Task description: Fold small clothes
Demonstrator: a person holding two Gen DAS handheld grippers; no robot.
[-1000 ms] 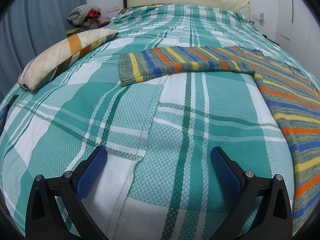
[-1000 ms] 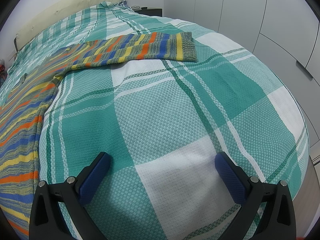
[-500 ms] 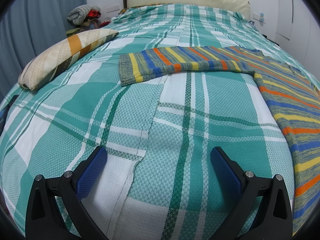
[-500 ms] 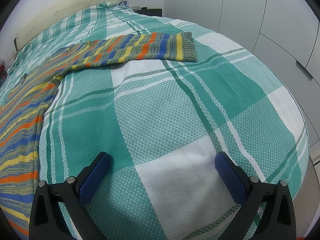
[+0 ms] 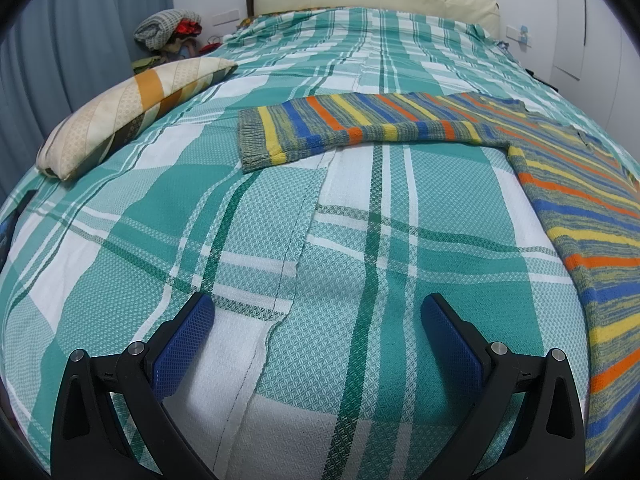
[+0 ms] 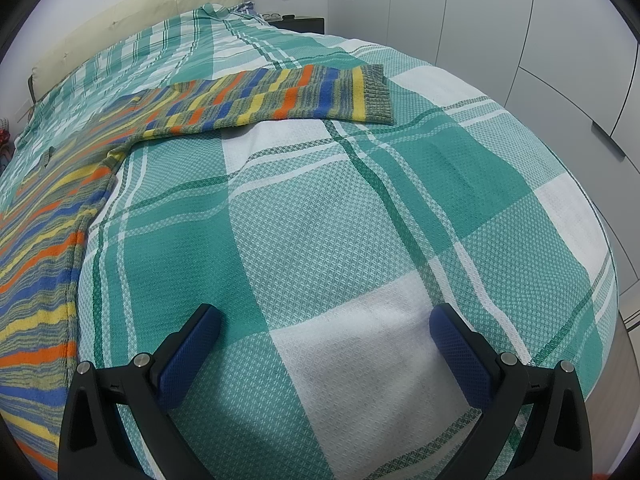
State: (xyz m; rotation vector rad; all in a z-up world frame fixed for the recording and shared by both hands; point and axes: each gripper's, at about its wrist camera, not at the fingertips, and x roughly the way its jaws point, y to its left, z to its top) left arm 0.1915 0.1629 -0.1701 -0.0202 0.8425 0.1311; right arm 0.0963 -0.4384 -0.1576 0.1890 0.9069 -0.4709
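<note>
On plaid bedspread: striped sweater spread flat, both sleeves out, no fold made yet. Left gripper and right gripper gape wide, empty, short of sweater. All folding remains.

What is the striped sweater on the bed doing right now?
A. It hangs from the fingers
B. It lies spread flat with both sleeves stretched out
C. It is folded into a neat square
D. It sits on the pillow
B: the striped sweater lies flat on the checked bedspread, one sleeve out in each view, and both pairs of fingers are empty.
</note>
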